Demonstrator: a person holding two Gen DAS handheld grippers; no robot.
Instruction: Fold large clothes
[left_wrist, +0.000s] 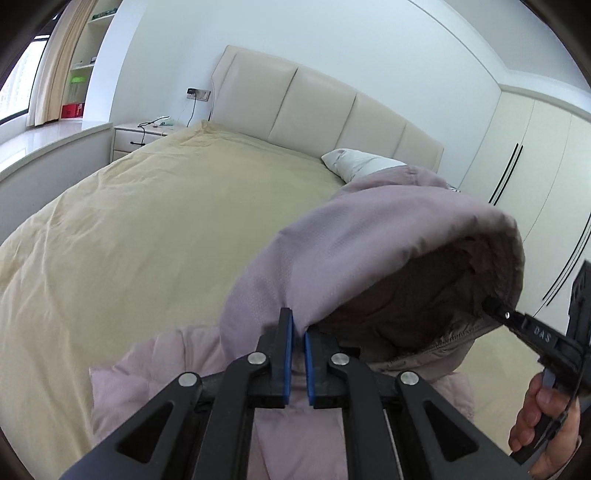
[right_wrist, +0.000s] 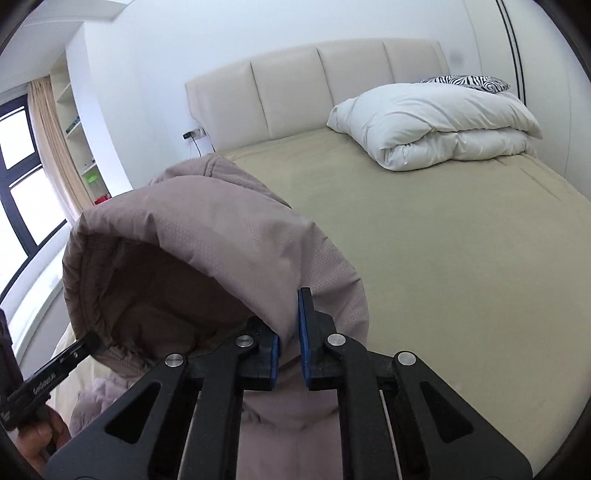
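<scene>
Puffy jacket (left_wrist: 369, 236) looks light, soft, slippery; left gripper (left_wrist: 298, 332) and right gripper (right_wrist: 290, 332) both pinch its hem corners.

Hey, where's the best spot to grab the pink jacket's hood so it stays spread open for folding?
Grip the hood at its opening rim, one side per tool, coming in from the near edge. The left tool and right tool are both shut on the rim there, and the hood arches open between them above the bed. The padded crown looks too bulky to pinch.
</scene>
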